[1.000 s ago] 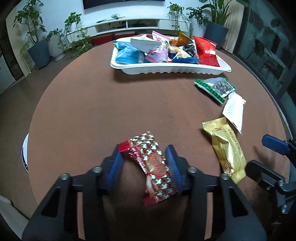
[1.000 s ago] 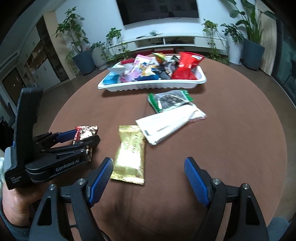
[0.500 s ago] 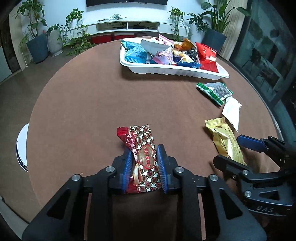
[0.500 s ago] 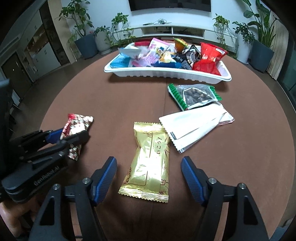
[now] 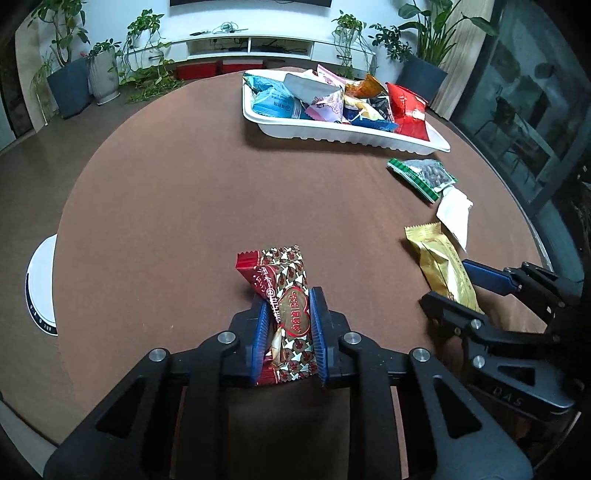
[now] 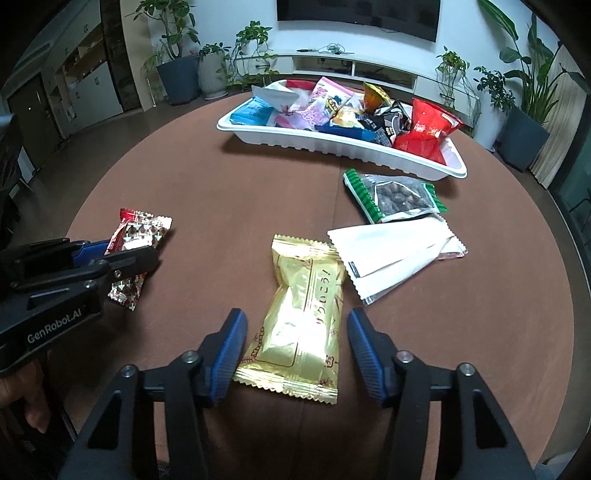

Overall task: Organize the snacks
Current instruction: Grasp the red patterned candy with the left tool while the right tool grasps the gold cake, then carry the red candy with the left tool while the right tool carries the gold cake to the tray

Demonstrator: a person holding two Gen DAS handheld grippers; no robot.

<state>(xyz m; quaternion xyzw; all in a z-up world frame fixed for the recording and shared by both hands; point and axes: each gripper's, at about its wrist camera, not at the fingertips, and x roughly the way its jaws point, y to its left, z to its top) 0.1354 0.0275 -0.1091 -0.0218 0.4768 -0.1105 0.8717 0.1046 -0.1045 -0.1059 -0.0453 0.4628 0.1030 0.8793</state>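
Closing on red snack [image 5: 288,314], gold snack [image 6: 301,325].

This is a home living room. A round brown table [image 6: 229,192] stands in front of a long, low white media console [image 5: 251,46] with open shelves, and the lower edge of a dark wall-mounted television [image 6: 356,16] shows above it. Potted houseplants [image 6: 177,48] line the white wall, some trailing over the console. Dark cabinets [image 6: 74,85] stand at one side, and large glass panels [image 5: 517,110] with a beige curtain [image 6: 554,107] at the other.
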